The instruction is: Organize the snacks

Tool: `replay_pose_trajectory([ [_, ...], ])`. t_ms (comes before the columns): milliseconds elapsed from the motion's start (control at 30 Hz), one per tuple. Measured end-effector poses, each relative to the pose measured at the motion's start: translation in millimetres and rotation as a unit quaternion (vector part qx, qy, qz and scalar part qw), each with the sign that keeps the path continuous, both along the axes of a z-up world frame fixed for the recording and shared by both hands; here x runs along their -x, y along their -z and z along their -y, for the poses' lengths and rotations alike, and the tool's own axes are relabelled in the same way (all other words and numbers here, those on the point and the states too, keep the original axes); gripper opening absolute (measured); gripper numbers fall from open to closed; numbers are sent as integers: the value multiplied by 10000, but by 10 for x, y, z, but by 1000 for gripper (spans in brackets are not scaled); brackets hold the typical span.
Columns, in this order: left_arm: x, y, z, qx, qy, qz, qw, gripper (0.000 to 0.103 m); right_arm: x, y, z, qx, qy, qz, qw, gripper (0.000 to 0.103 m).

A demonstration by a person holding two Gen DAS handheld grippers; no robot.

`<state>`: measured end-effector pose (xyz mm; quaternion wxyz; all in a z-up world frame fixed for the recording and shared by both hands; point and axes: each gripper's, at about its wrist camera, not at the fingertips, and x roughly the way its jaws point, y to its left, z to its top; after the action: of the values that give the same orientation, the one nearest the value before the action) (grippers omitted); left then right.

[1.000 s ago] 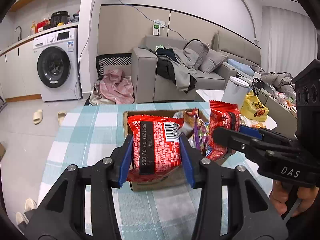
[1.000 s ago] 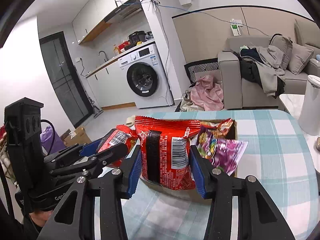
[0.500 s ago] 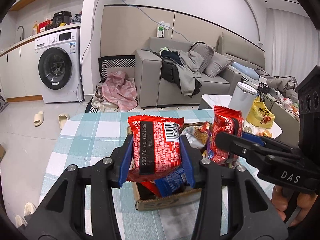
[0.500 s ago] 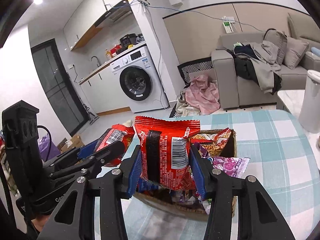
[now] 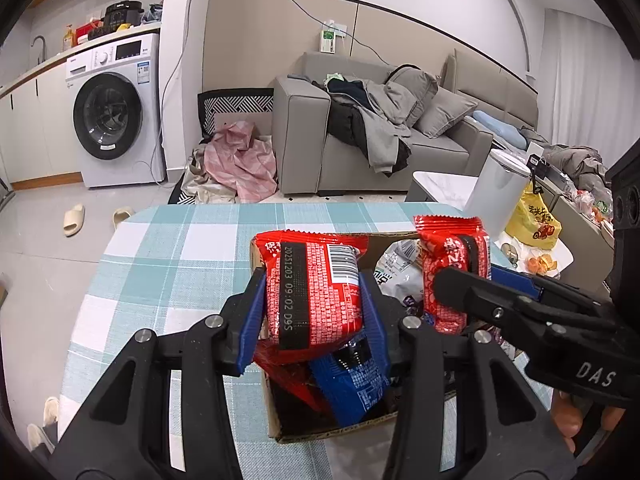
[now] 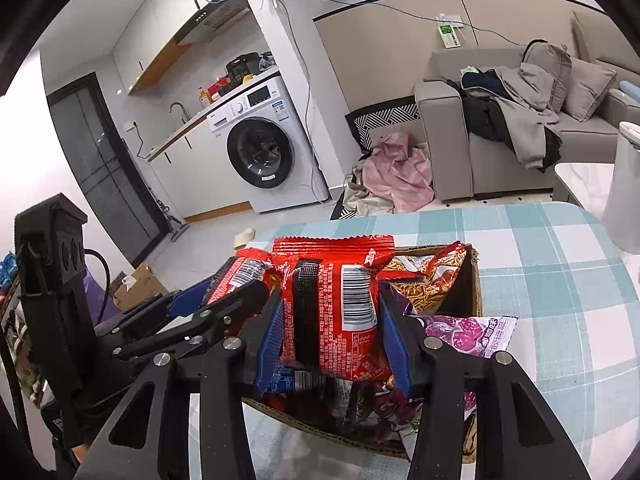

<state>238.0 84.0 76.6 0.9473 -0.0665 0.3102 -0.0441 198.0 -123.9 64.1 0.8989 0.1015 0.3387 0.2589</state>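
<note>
My left gripper (image 5: 312,320) is shut on a red snack packet (image 5: 312,284) and holds it over the near left end of an open cardboard box (image 5: 288,428) full of snack bags. My right gripper (image 6: 328,320) is shut on a second red snack packet (image 6: 332,308), held over the same box (image 6: 476,280). In the left wrist view the right gripper (image 5: 460,292) comes in from the right with its packet (image 5: 452,256). A blue packet (image 5: 356,384) lies in the box under my left packet. A purple packet (image 6: 468,332) and an orange-strip packet (image 6: 424,284) lie inside.
The box stands on a table with a teal and white checked cloth (image 5: 172,264). A white bin (image 5: 496,192) and a yellow bag (image 5: 534,224) stand past the table's right edge. A sofa (image 5: 360,136) and a washing machine (image 5: 116,108) lie beyond.
Both grippers have risen with their red packets, so more of the box's inside and its contents shows beneath them. Both stay shut.
</note>
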Motion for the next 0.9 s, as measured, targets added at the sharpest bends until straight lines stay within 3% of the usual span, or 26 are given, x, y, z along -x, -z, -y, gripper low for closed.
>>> replay_pose_trajectory([
  [167,-28,31,31,-62,70,33,10000,42,22,-25,13,75,9,170,9998,52],
  [267,6,33,63,-114,121,18,9999,52,50,-31,32,123,19,195,9997,53],
  [333,48,31,67,-166,80,43,9998,68,81,-28,59,167,48,207,9996,59],
  [400,152,22,44,-171,3,71,9998,81,110,-25,113,157,86,223,9996,72],
  [567,361,5,-22,-110,-34,143,9998,88,217,-39,267,100,178,251,9995,98],
  [633,453,-31,-8,-178,-48,218,9996,101,274,-42,322,103,207,283,9993,101],
  [900,874,-181,37,-322,-138,650,9973,102,455,-2,474,118,190,281,9994,102],
])
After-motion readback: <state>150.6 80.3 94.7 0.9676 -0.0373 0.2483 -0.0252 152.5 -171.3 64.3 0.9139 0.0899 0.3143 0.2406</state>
